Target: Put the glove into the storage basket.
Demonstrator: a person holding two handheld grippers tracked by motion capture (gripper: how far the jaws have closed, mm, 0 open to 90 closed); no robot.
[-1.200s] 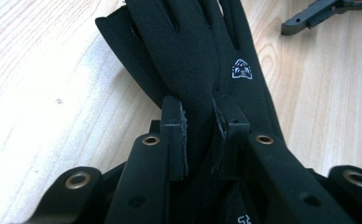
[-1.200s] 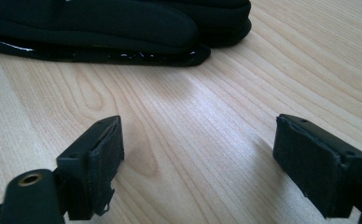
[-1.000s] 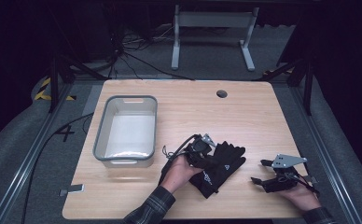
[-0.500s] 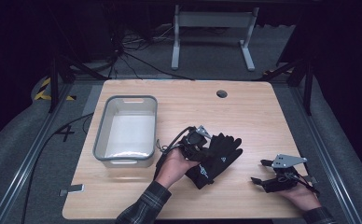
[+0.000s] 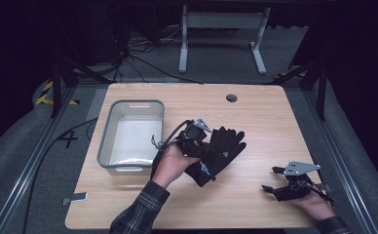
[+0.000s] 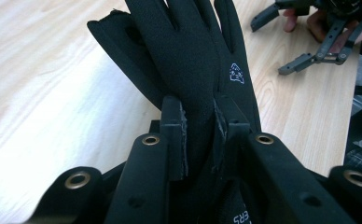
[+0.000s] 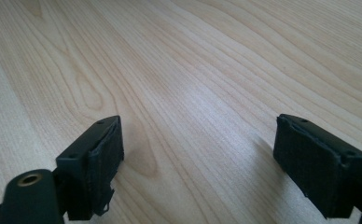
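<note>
a: near edge first. what did the high view give?

b: plaid sleeve (image 5: 141,214) came in at the bottom and was cut off by the frame, so no arm past the cuff. left hand (image 5: 170,163) carried the left gripper (image 5: 197,139) at mid table. its jaws were buried under the hand and black fabric from above, hard to read there.

a: and from its own camera?

b: clear. both pads were pressed onto the black gloves (image 6: 188,60), pinching them near the cuff end. fabric filled the gap between the pads. looked like two layers, one glove behind the other, but the rear one was mostly hidden. small white logo showed on the front one, too small to read. lettering low in that view was cut off.

a: where were the gloves?

b: in the left jaws, fingers fanned away from the gripper, right of the grey bin (image 5: 131,139). whether the fingertips touched the table (image 5: 255,122) i couldn't tell, black on black from above.

a: right side?

b: right gripper (image 5: 277,183) sat at the near right corner, right hand (image 5: 316,204) partly cut off by the frame. jaws were spread wide with bare wood between the pads (image 7: 102,158). well apart from the gloves.

a: further back?

b: bin interior looked pale, near wall hid part of its floor. dark round hole (image 5: 232,98) near the far edge. beyond the table a grey stand (image 5: 221,34) and cables (image 5: 138,58) on the floor, the rest too dark to make out.
</note>
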